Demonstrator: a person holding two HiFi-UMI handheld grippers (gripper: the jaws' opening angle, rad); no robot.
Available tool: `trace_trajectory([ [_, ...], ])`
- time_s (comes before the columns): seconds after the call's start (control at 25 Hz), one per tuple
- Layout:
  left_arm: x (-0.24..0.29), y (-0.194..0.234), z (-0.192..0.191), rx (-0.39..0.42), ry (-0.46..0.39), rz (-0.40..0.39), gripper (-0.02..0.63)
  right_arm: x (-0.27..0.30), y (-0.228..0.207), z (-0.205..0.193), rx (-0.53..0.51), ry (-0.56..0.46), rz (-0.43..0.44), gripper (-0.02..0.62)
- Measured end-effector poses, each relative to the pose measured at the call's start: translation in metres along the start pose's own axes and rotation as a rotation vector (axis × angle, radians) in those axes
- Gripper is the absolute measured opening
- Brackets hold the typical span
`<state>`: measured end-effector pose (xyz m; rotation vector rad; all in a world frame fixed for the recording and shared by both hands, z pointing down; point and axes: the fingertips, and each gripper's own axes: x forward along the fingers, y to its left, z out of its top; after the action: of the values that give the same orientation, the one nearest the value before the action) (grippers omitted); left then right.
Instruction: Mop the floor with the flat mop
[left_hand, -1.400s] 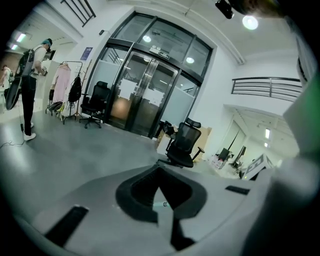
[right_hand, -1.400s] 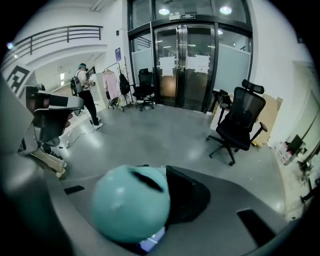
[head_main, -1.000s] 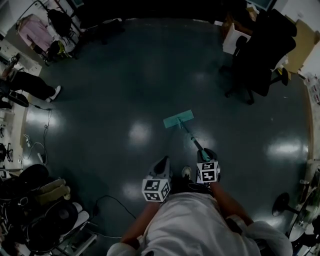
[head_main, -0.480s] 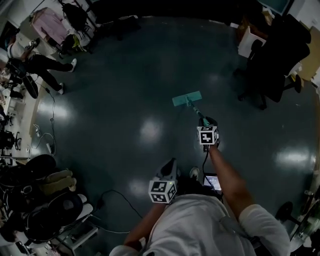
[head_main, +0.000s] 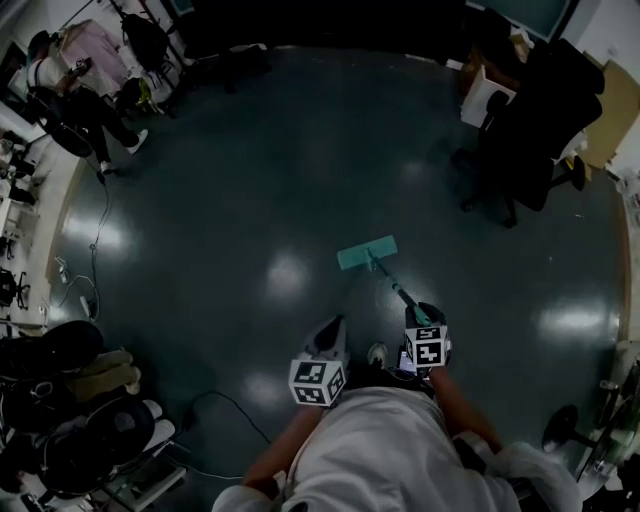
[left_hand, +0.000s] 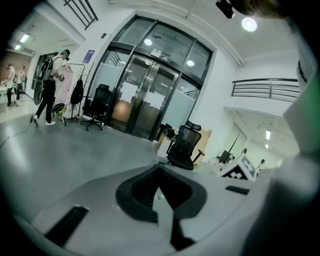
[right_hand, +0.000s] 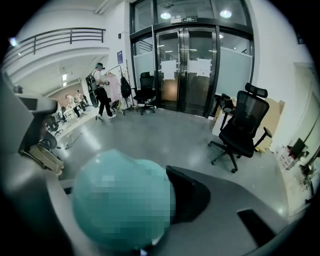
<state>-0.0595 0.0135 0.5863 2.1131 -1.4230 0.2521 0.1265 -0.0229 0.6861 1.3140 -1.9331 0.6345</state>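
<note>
The flat mop's teal head (head_main: 367, 253) lies flat on the dark glossy floor (head_main: 250, 180), a little ahead of me. Its thin handle (head_main: 395, 288) slants back to my right gripper (head_main: 424, 318), which is shut on the handle's upper end. In the right gripper view the rounded teal handle end (right_hand: 120, 200) fills the space between the jaws of the right gripper (right_hand: 165, 202). My left gripper (head_main: 328, 332) hangs close to my body, left of the handle and apart from it. In its own view the left gripper (left_hand: 161, 197) has its jaws together with nothing held.
A black office chair (head_main: 525, 130) and a cardboard box (head_main: 480, 95) stand at the far right. A person (head_main: 70, 95) stands by a clothes rack at the far left. Bags and gear (head_main: 90, 400) and a floor cable (head_main: 215, 405) lie near left. Glass doors (right_hand: 192, 70) are ahead.
The mop was pushed out forward with my right arm stretched, then drawn back toward me. The right gripper is near my body again. The left gripper has barely moved.
</note>
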Motion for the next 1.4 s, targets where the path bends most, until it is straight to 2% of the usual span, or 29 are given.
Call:
trace_trajectory([
  [0.12, -0.001, -0.005, 0.003, 0.014, -0.012, -0.025, 0.005, -0.046, 0.014, -0.024, 0.002, 0.043, 0.024, 0.115],
  [0.24, -0.004, -0.005, 0.001, 0.01, -0.014, -0.039, 0.005, -0.068, 0.027, -0.029, -0.01, 0.049, 0.036, 0.115],
  [0.52, -0.004, -0.016, 0.001, 0.012, -0.019, -0.054, 0.005, -0.07, 0.023, -0.029, -0.012, 0.042, 0.05, 0.115],
  [1.4, -0.018, -0.009, -0.002, -0.002, -0.029, -0.043, 0.005, -0.071, 0.037, -0.031, -0.029, 0.044, 0.06, 0.115],
])
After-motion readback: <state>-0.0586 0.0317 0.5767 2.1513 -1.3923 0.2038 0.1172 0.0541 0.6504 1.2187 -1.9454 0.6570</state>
